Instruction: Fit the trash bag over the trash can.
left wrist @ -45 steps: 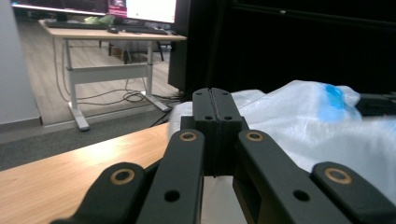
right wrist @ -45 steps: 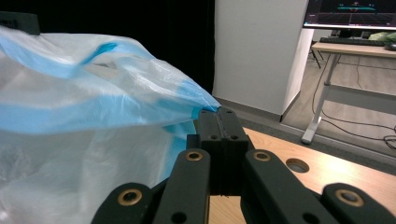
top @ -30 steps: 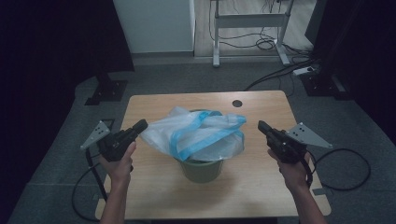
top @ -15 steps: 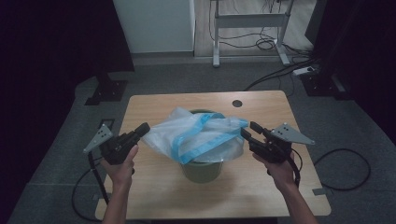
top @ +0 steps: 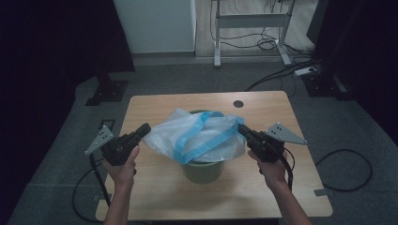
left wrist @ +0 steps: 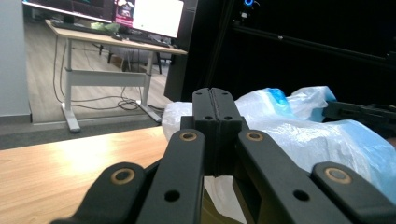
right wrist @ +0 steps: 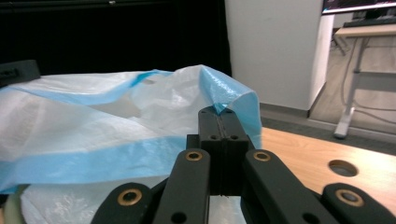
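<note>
A white plastic bag with blue bands lies draped over a green bin on the wooden table. My left gripper is at the bag's left corner, jaws pressed together, and the bag is pulled out toward it. In the left gripper view the left gripper is shut, with the bag just behind and under it. My right gripper is at the bag's right edge. Its jaws have just been closing. In the right gripper view the right gripper pinches the blue fold of the bag.
A round hole sits near the table's far edge. Beyond the table are a desk frame, a white cabinet and cables on the floor. Each gripper trails a cable off the table's side.
My right gripper moved left to the bag's right edge, opened, and has closed on the blue fold. The left gripper kept still.
</note>
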`<state>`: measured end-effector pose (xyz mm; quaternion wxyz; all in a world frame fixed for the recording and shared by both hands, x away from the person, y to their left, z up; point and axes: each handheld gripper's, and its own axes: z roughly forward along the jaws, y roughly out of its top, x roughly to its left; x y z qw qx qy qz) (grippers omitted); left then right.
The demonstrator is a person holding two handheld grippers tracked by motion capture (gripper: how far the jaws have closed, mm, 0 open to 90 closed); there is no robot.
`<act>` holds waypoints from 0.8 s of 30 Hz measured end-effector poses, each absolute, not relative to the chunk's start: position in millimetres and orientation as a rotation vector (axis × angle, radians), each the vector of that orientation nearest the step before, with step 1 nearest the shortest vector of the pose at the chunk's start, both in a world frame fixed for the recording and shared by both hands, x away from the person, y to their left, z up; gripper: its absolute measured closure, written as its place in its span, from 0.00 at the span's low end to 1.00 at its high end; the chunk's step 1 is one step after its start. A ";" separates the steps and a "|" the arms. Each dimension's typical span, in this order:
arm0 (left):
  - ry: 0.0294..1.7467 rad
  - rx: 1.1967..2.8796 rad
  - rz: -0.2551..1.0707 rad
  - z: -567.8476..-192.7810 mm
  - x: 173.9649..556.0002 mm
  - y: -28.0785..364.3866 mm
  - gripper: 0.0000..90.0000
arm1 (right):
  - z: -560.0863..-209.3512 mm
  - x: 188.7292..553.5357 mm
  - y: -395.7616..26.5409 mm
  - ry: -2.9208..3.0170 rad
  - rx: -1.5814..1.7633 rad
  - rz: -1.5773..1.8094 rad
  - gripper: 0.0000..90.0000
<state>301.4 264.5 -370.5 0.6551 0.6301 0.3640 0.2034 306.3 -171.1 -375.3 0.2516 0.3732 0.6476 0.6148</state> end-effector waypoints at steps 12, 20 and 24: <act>0.818 1.440 0.455 -375.4 294.5 267.4 1.00 | -377.8 289.4 -195.2 1.743 0.995 1.642 0.99; 0.746 1.501 0.399 -367.6 284.8 262.8 0.84 | -378.6 281.9 -200.5 1.763 0.958 1.645 0.99; 0.748 1.527 0.418 -351.0 285.4 255.9 0.67 | -376.1 283.2 -197.4 1.774 0.939 1.635 0.99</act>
